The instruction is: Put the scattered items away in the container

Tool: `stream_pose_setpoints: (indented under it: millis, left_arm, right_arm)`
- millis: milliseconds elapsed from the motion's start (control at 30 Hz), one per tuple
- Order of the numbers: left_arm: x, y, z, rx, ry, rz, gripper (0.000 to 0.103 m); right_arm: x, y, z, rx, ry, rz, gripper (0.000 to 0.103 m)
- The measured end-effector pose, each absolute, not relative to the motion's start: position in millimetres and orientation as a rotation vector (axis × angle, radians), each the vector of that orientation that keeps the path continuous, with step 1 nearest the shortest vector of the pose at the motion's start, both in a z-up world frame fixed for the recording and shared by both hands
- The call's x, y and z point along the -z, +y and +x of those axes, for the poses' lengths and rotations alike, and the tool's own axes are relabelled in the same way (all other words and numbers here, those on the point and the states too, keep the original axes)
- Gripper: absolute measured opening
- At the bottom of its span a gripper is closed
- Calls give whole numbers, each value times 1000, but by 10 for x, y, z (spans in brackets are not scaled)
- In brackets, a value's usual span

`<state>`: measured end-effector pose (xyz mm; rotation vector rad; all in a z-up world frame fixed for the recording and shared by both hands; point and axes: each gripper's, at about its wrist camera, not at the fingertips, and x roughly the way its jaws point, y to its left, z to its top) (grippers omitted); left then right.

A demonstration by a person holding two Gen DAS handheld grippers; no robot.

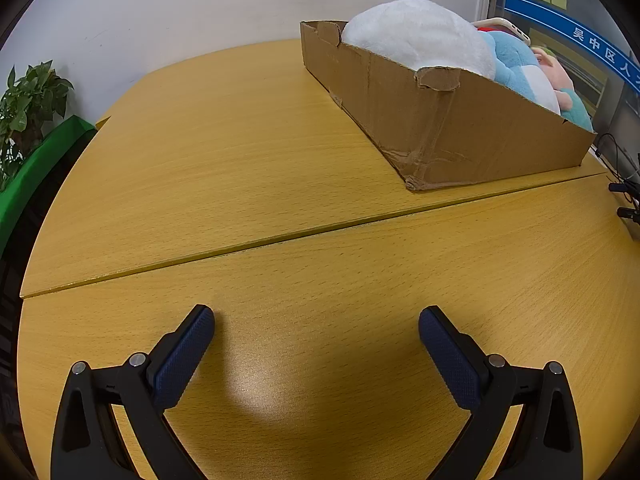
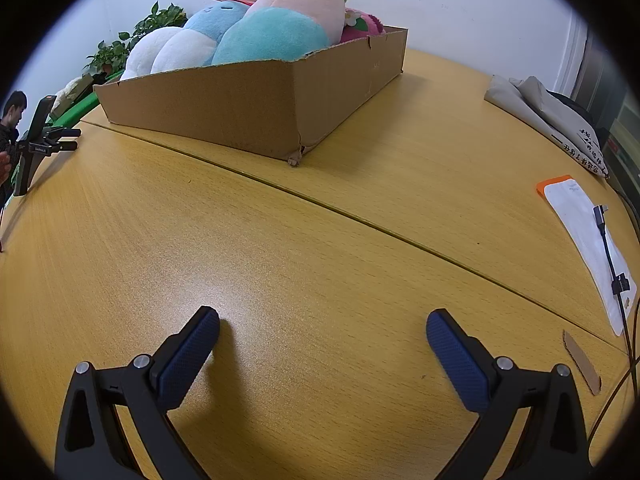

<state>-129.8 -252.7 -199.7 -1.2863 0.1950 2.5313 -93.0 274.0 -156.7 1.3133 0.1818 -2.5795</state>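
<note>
A low cardboard box sits on the wooden table, at the upper right in the left wrist view and upper middle in the right wrist view. It is piled with plush toys: a white one, a blue one, a teal and pink one and a magenta one. My left gripper is open and empty, low over the table in front of the box. My right gripper is open and empty, also low over bare table.
A beige cloth bag, an orange-edged white pouch with a cable and a cardboard scrap lie at the table's right. A black stand and a person are at the left. A potted plant stands beyond the table.
</note>
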Motion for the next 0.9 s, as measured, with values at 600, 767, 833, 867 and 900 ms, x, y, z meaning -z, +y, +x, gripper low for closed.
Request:
stream_pose_setpoints:
  millis: [600,767,833,867,900]
  left_arm:
    - [1998,-2532,-1324,-2531,195,-1287,103]
    - [1997,-2533,-1325,-2531,195,-1287,103]
    - [1999,-2532,-1328,-2531,195,-1287,103]
    - [1999,-2533,-1331,-2531,195,-1287,103]
    - [1999,-2533,-1331,-2531,195,-1287,103]
  right_arm:
    - [1563,2740,-936,2579,181,1314,103]
    - [1561,2740,-934,2579,180,1314,103]
    - [1561,2740,-936,2579,180,1314,103]
    - [1561,2740,-936,2580,180,1314,103]
    - [1560,2740,-936,2580,180,1314,103]
